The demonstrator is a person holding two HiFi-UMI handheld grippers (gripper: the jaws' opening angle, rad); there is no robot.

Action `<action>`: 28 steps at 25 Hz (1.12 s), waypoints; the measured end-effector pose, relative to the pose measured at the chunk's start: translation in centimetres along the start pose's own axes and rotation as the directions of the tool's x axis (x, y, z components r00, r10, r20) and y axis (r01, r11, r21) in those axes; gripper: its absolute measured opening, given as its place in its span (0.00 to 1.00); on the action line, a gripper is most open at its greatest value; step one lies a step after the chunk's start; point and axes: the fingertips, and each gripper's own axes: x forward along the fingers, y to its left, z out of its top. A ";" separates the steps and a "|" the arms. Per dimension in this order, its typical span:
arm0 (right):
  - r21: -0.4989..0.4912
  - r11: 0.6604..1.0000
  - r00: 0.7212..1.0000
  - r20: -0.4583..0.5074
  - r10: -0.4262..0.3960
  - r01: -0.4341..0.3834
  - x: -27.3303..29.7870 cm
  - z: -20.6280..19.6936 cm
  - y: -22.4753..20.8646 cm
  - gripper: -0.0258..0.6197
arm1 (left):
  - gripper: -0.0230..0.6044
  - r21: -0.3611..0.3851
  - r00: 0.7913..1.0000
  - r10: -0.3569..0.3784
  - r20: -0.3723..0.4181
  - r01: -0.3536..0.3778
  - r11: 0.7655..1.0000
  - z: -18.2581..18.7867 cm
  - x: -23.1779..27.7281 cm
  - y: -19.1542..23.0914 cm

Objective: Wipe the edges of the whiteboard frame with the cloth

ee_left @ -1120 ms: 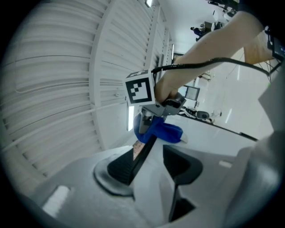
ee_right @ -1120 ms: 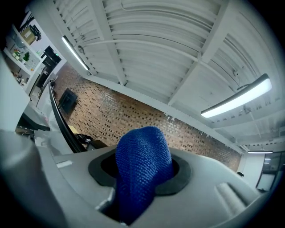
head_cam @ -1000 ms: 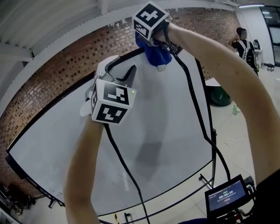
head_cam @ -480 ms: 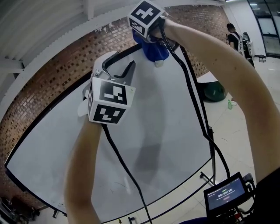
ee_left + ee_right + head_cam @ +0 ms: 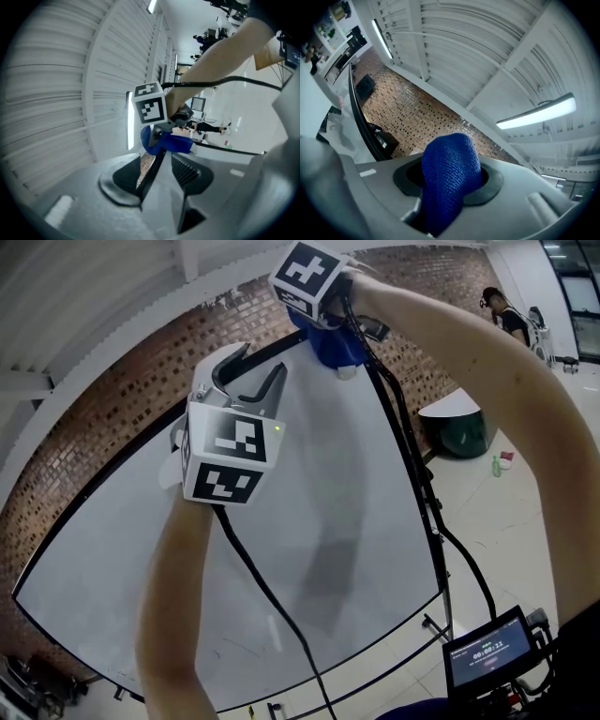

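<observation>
The whiteboard [image 5: 281, 549] fills the head view; its black frame [image 5: 152, 174] runs along the top edge before a brick wall. My right gripper [image 5: 336, 357] is raised to that top edge near the upper right corner, shut on a bunched blue cloth [image 5: 330, 345] that hides its tips. In the right gripper view the cloth [image 5: 450, 178] bulges between the pads, with the frame [image 5: 356, 117] at left. My left gripper [image 5: 251, 374] straddles the top edge a little to the cloth's left. The frame passes between its pads [image 5: 126, 177], which are closed on it. The cloth [image 5: 166, 143] shows just ahead.
A person [image 5: 511, 320] stands far back at right. On the floor right of the board sit a dark green tub [image 5: 459, 432] and a small bottle [image 5: 502, 462]. Black cables hang from both grippers across the board. A small screen [image 5: 487, 652] is at bottom right.
Both grippers have slid right along the top frame edge. The cloth now sits closer to the board's upper right corner, and the left gripper keeps the same distance behind it.
</observation>
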 end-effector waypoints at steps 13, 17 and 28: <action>0.178 0.979 0.989 0.128 0.074 -0.096 0.5 -1.8 -4.3 0.29 | 0.37 0.025 1.000 0.012 -0.023 -0.011 1.000 2.1 3.9 -1.0; 0.415 0.882 0.962 0.241 0.129 -0.223 0.4 -4.2 -4.4 0.29 | 0.37 0.040 1.000 -0.004 -0.025 0.005 0.999 2.0 4.7 -2.3; 0.662 0.558 0.862 0.442 0.250 -0.501 1.7 -12.5 -1.3 0.29 | 0.37 0.168 0.995 -0.058 -0.080 0.071 0.983 3.3 7.8 -6.3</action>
